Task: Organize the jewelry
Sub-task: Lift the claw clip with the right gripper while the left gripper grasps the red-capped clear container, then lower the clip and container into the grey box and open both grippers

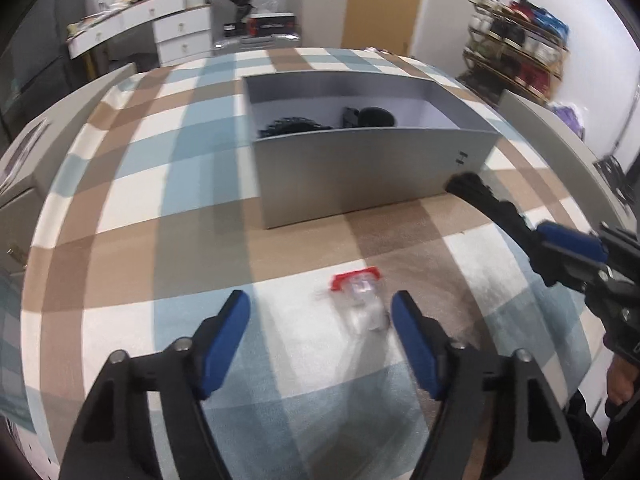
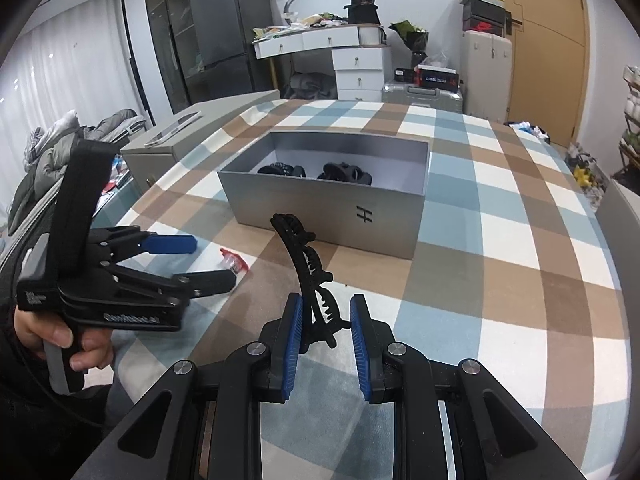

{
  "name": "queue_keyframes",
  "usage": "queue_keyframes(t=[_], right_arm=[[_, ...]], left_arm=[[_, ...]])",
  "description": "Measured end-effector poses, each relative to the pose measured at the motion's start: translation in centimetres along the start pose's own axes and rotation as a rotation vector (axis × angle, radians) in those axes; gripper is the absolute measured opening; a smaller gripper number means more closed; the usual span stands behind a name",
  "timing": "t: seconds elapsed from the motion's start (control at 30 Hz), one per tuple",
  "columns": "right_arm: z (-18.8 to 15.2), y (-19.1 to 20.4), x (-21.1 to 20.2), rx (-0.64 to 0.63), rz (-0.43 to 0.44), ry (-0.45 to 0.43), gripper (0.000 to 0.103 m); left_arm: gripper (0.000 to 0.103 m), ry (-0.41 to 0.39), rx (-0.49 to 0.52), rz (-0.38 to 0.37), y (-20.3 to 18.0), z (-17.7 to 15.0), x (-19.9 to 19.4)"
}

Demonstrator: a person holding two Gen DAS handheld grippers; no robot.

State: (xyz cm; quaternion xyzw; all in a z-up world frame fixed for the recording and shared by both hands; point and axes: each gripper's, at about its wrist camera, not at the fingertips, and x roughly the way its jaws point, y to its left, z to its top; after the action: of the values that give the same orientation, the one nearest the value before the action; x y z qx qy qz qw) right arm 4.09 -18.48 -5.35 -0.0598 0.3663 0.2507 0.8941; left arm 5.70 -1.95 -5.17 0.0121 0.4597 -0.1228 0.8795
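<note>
A small clear bag with a red top [image 1: 359, 298] lies on the checked cloth just ahead of my open, empty left gripper [image 1: 320, 304]; it also shows in the right wrist view [image 2: 235, 261]. My right gripper [image 2: 325, 312] is shut on a long black hair claw [image 2: 308, 268] and holds it above the cloth, in front of the grey box [image 2: 320, 208]. The claw [image 1: 486, 200] and right gripper [image 1: 560, 240] show at the right of the left wrist view. The open grey box [image 1: 360, 176] holds black hair clips [image 2: 348, 173].
The checked cloth [image 2: 500, 240] covers the table. A grey cabinet [image 2: 192, 132] stands at the table's left edge. A white drawer unit [image 2: 358, 72], a suitcase and a shelf rack [image 1: 516, 52] stand beyond the table.
</note>
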Motion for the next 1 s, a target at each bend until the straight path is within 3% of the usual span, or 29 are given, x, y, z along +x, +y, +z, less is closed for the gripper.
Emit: queue_keyframes(t=[0.07,0.2,0.37,0.73,1.0], right_arm=[[0.1,0.0,-0.1,-0.002,0.004,-0.007,0.023],[0.2,0.0,-0.4,0.0,0.004,-0.021,0.023],[0.1,-0.2,-1.0,0.004,-0.003,-0.035,0.023],[0.5,-0.8,-2.1,0.018,-0.022,-0.073,0.023],[2.1,-1.7,-3.8,0.062,-0.001,-0.141,0.023]], left_arm=[[0.064,-0.002,0.0,-0.02,-0.2,0.1,-0.1],[0.034,0.003,0.041,-0.035,-1.0,0.1,0.0],[0.011,-0.01,0.055,-0.067,-1.3,-0.1,-0.2],[0.011,-0.094,0.064,-0.078,-1.7,0.6,-2.2],[0.011,-0.205,0.014,-0.11,-0.5,2.6,-4.3]])
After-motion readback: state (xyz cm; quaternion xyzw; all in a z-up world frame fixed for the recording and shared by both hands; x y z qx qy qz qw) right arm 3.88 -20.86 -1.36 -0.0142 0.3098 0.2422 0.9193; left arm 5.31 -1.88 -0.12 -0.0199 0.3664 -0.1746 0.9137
